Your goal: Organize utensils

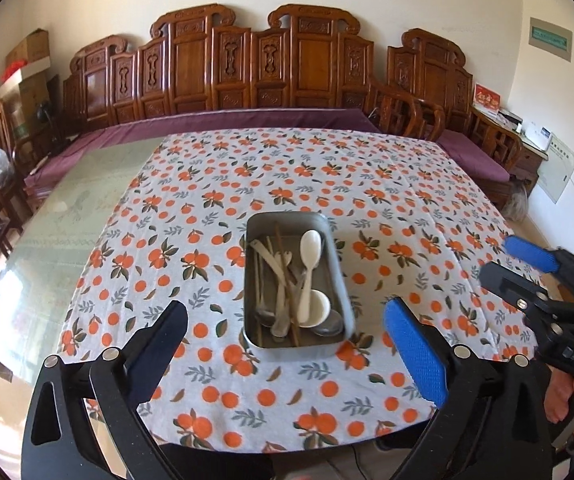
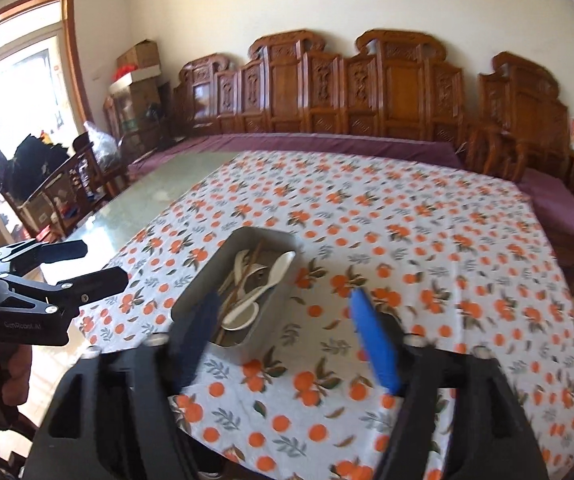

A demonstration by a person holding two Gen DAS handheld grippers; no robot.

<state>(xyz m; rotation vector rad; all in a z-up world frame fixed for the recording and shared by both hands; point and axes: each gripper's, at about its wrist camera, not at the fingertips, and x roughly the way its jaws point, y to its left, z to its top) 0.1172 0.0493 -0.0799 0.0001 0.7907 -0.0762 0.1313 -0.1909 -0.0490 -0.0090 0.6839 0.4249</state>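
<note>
Left wrist view showed a metal tin (image 1: 337,264) on the orange-print cloth (image 1: 407,200), near the tabletop's (image 1: 87,200) near edge. Inside the tin lay a jumble of utensils: a white spoon (image 1: 311,256) with its bowl toward the tin's far end, a second white spoon (image 1: 315,309) with its bowl at the near end, brown chopsticks (image 1: 285,280) running lengthwise, and metal spoons (image 1: 279,322) beneath, their bowls at the near end. Nothing lay on the cloth around the tin.

Just on the near side of the tin, the left tool (image 1: 287,356) hung with its jaws wide apart and nothing between them. To the right of the tin, the right tool (image 1: 515,258) was also spread open and empty, with fingers (image 1: 567,400) of a hand below it.

Beyond the tin, behind the tabletop, stood a carved wooden bench (image 1: 247,76) with a purple cushion (image 1: 227,120); cardboard boxes (image 1: 27,68) were stacked far to the tin's left.
</note>
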